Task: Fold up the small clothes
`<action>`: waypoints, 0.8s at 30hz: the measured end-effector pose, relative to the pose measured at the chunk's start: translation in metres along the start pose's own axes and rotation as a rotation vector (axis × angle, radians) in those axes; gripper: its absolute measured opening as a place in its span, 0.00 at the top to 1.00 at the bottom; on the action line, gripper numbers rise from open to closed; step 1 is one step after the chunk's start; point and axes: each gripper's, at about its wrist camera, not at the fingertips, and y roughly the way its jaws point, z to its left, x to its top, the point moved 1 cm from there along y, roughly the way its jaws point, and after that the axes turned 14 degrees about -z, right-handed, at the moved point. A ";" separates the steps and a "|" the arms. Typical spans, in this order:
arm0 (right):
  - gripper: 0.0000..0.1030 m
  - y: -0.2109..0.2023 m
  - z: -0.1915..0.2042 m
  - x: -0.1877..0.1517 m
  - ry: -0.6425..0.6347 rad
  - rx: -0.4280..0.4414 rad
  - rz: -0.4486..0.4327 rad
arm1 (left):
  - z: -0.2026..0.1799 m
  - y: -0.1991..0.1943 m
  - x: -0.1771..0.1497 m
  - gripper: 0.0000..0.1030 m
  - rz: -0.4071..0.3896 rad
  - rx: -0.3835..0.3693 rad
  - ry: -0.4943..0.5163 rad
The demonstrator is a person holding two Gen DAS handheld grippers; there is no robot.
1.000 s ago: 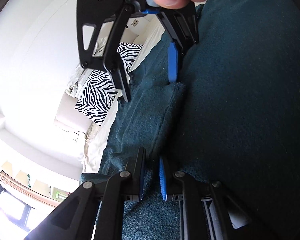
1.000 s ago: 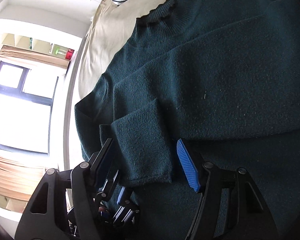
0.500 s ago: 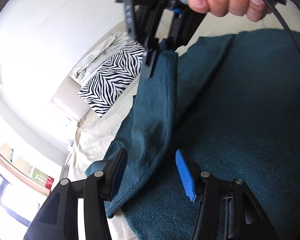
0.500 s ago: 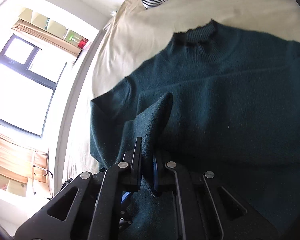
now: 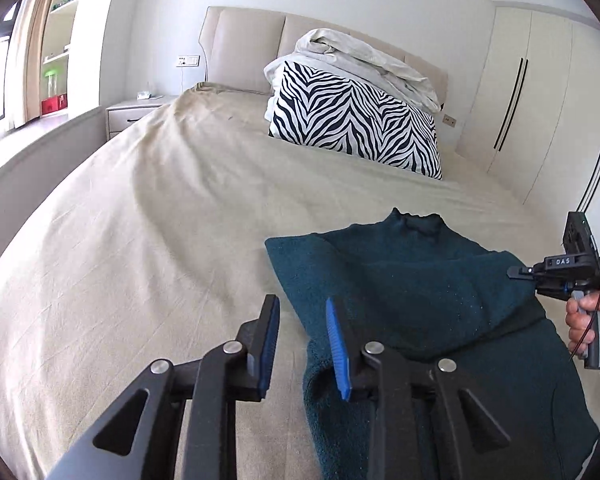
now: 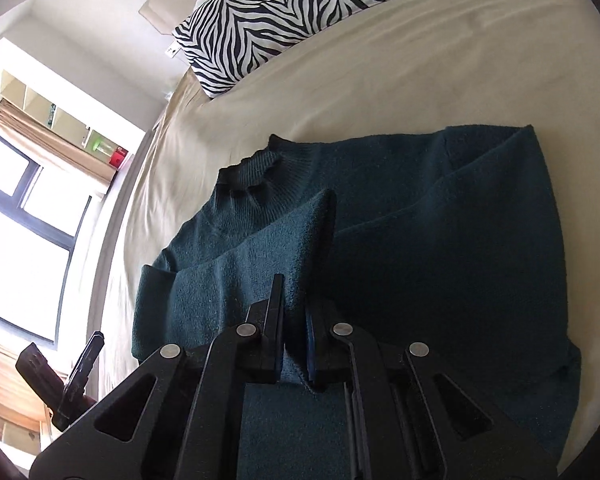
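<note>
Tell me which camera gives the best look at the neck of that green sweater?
The right wrist view: the sweater's ribbed collar sits near mid-frame, large enough to show its wavy edge and ribbing. The left wrist view shows the collar too, but smaller and farther off, as a dark bump at the sweater's far end.

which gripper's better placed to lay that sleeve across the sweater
Right. The right gripper is already shut on the sleeve, lifted over the sweater. The left gripper is open, beside the sweater's edge.
</note>
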 end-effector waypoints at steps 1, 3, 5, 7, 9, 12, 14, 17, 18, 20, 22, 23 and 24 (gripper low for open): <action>0.93 0.007 -0.005 -0.007 0.006 -0.005 -0.001 | 0.000 -0.002 -0.004 0.74 0.000 -0.020 -0.030; 0.93 0.013 -0.012 -0.011 0.006 -0.017 -0.003 | -0.001 -0.001 -0.004 0.74 0.000 -0.058 -0.069; 0.93 0.015 -0.018 -0.012 0.011 -0.022 -0.007 | -0.005 0.005 -0.005 0.74 0.016 -0.094 -0.089; 0.93 0.016 -0.023 -0.010 0.021 -0.021 -0.013 | -0.010 0.015 -0.004 0.74 0.038 -0.115 -0.102; 0.93 0.018 -0.026 -0.008 0.026 -0.029 -0.018 | -0.015 0.025 -0.004 0.74 0.062 -0.121 -0.107; 0.93 0.021 -0.036 -0.010 0.041 -0.040 -0.007 | -0.025 0.051 -0.008 0.74 0.115 -0.110 -0.071; 0.93 0.025 -0.042 -0.014 0.047 -0.040 0.012 | -0.027 0.070 -0.018 0.74 0.161 -0.060 -0.039; 0.92 0.029 -0.050 -0.018 0.066 -0.029 0.053 | -0.019 0.089 -0.040 0.81 0.225 0.007 -0.031; 0.92 0.027 -0.053 -0.016 0.081 -0.028 0.054 | -0.016 0.086 -0.043 0.83 0.213 0.007 -0.039; 0.91 0.020 -0.057 -0.011 0.093 -0.062 0.037 | -0.013 0.082 -0.044 0.83 0.211 0.007 -0.048; 0.91 0.008 -0.056 -0.003 0.056 -0.142 -0.029 | -0.015 0.078 -0.042 0.83 0.217 0.017 -0.029; 0.91 0.002 -0.054 0.001 0.035 -0.183 -0.066 | -0.016 0.075 -0.040 0.83 0.215 0.026 -0.027; 0.91 -0.005 -0.051 0.004 0.027 -0.203 -0.100 | -0.018 0.071 -0.036 0.83 0.201 0.027 -0.030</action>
